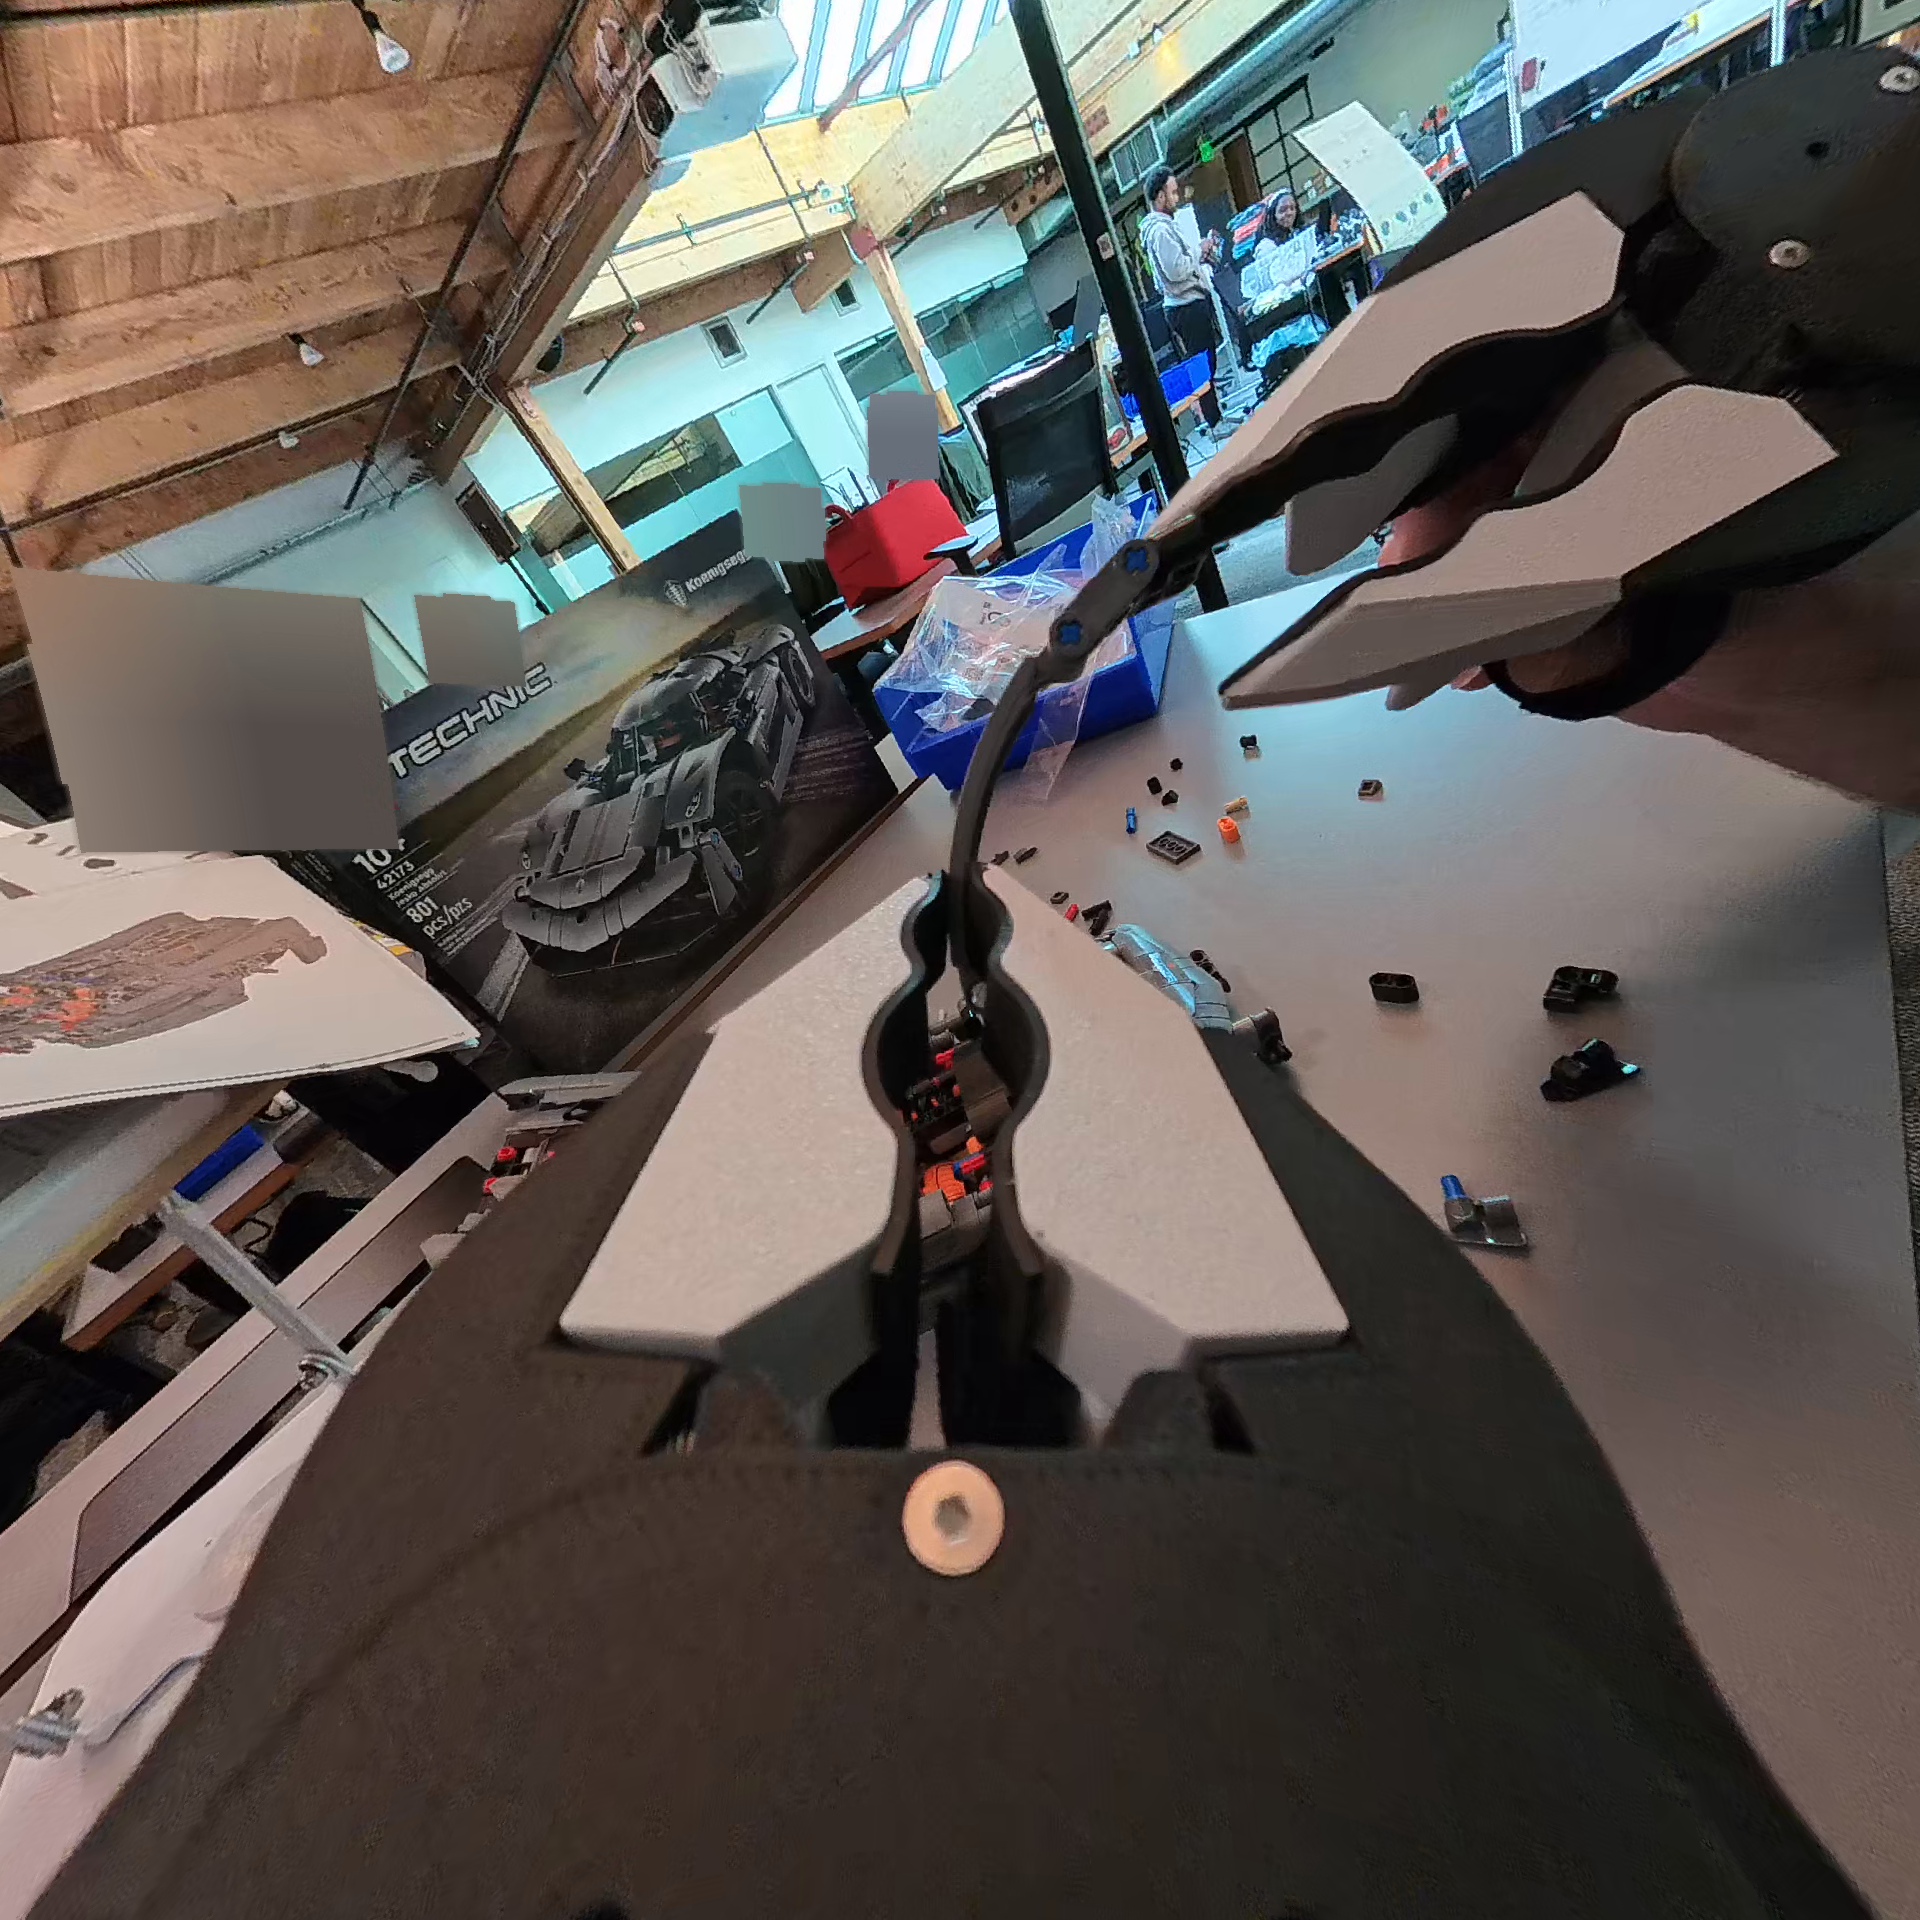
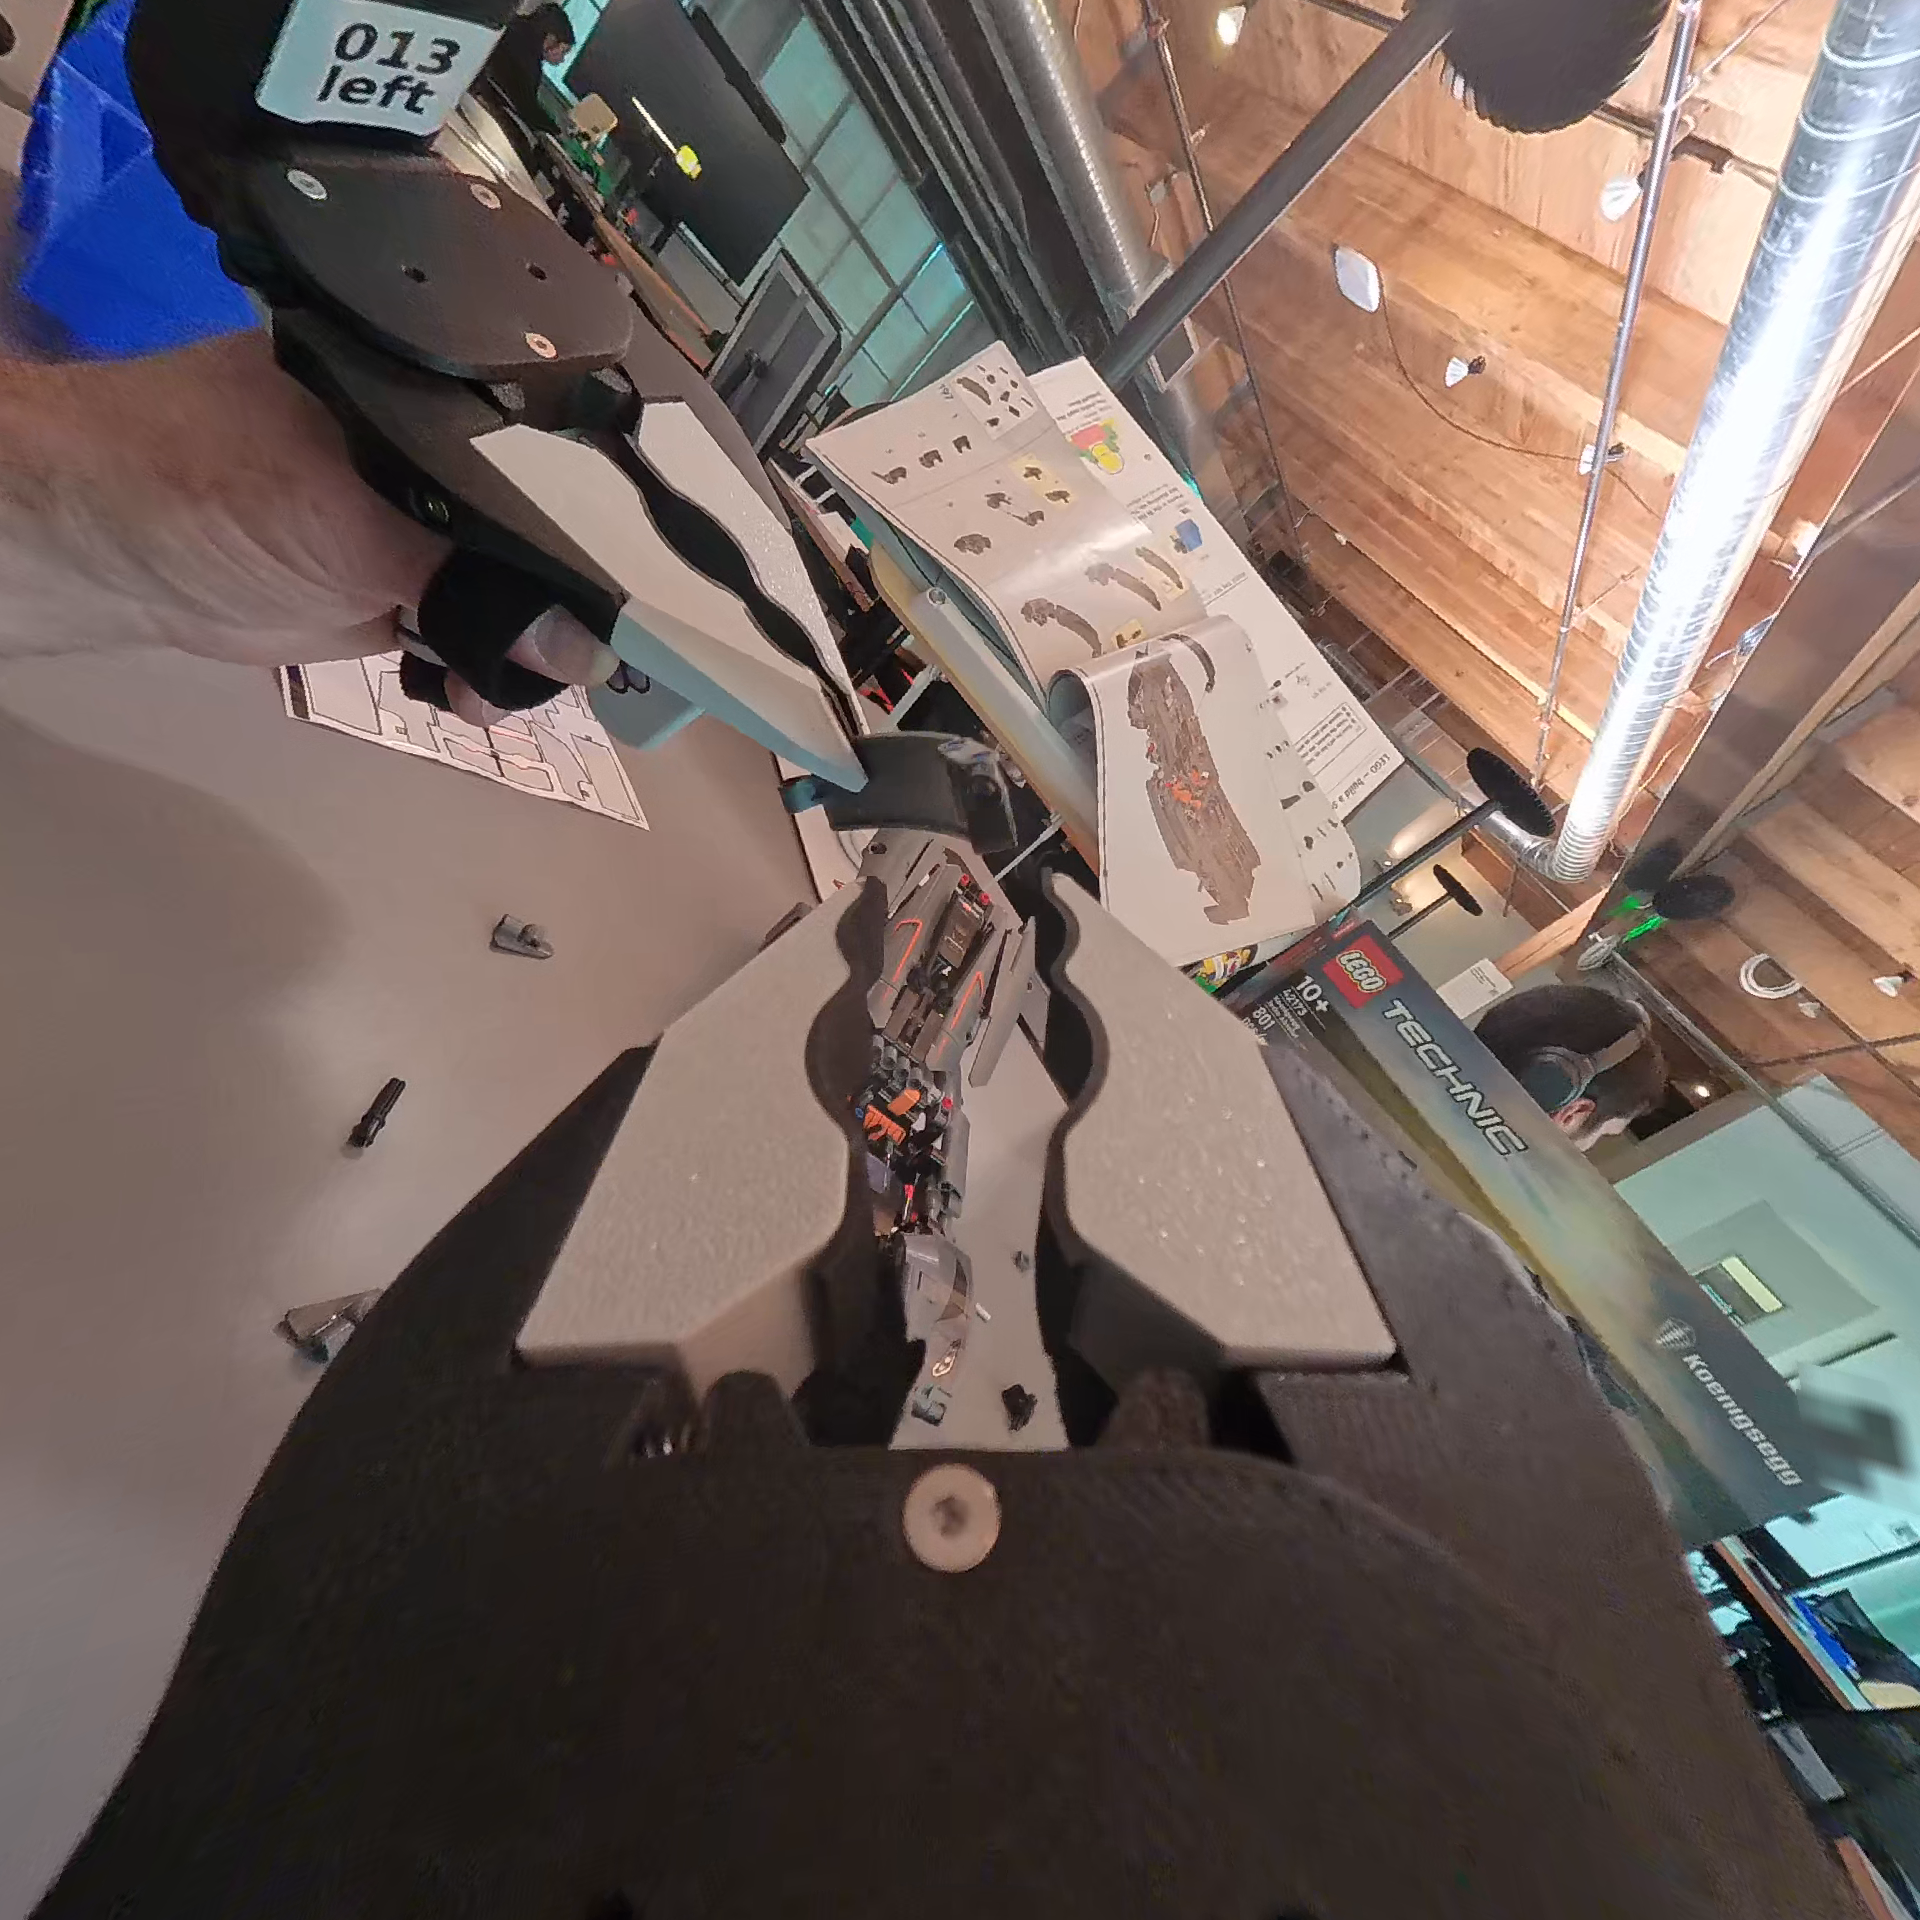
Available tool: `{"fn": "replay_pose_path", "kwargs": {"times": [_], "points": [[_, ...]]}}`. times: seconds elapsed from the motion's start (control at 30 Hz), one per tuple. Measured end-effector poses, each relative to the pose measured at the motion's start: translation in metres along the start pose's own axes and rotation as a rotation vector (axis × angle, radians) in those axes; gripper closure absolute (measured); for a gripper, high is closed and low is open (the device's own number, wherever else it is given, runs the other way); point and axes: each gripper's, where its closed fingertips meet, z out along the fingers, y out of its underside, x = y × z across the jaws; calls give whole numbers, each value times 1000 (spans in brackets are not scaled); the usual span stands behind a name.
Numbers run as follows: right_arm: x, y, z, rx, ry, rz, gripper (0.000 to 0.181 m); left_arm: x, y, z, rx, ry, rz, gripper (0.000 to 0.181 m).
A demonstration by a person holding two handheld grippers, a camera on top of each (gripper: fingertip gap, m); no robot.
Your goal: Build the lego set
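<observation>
Left wrist view: two tools (image 1: 961, 894) (image 1: 1195, 613), one curved piece (image 1: 997, 727)

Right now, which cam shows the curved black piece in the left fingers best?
Left wrist view: the curved black piece arcs up from the left gripper, its blue pins clear. Right wrist view shows only a dark stub at those fingers.

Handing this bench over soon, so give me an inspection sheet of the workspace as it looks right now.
Surface: grey table, small parts scattered on it.
Job's things: partly built car model; curved black piece; open instruction booklet; set box.
Clutter: loose small parts; blue bin holding plastic bags.
Grippers: left gripper shut on the curved black piece; right gripper open, at that piece's far end.
Cables: nothing seen on the table.
Surroundings: wooden ceiling; people at far desks.
</observation>
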Motion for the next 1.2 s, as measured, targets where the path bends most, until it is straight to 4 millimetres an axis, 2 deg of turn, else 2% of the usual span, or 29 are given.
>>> {"fn": "replay_pose_path", "kwargs": {"times": [0.03,0.17,0.27,0.43,0.7,1.07,1.2], "points": [[1,-1,0,3,4,-8,154,0,0,0,-1,1,2,181],[2,-4,1,-4,11,-54,161,4,1,2,-12,15,18,181],[1,-2,3,-26,6,-106,175,7,3,3,-37,30,36,181],[0,8,0,-56,-94,-81,175,10,7,8,-89,63,60,181],[-1,21,-6,-18,-276,85,175,11,8,18,-117,85,102,181],[-1,34,-1,11,-267,128,175,10,19,23,-136,79,92,179],[4,40,-1,0,-239,124,175,12,23,33,-166,90,135,165]]}}
